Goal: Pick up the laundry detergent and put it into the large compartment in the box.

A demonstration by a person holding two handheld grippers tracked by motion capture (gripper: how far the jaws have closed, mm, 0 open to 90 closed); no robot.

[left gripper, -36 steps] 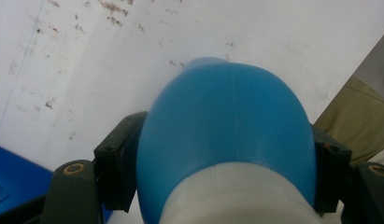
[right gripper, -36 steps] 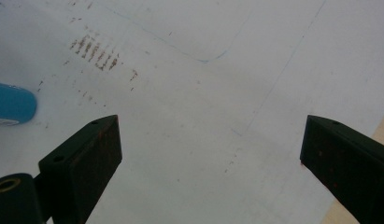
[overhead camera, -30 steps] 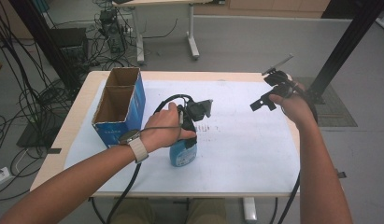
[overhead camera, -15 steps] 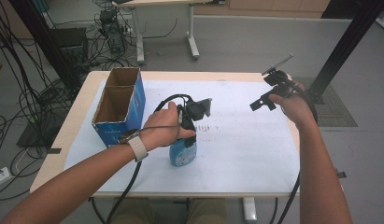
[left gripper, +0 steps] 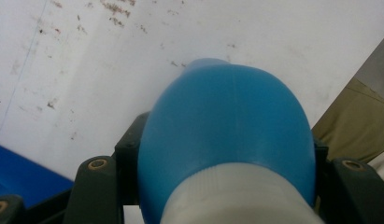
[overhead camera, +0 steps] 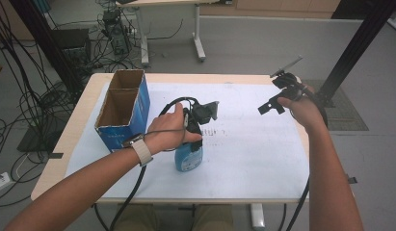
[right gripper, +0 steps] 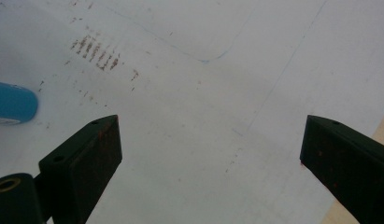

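Bench (overhead camera: 85, 126) covered by white paper sheet (overhead camera: 253, 159), faint brown marks near its middle. Blue cardboard box (overhead camera: 122, 111), open-topped and two-compartment, stands at the sheet's left edge. Blue bottle (overhead camera: 189, 157) upright on the sheet, right of the box, toward the near edge. Left claw (overhead camera: 191, 137) comes down from above, jaws having just closed, clamped on the bottle's white neck (left gripper: 236, 196). Right claw (overhead camera: 270, 103) hovers over the sheet's far right, jaws wide apart, nothing between them.
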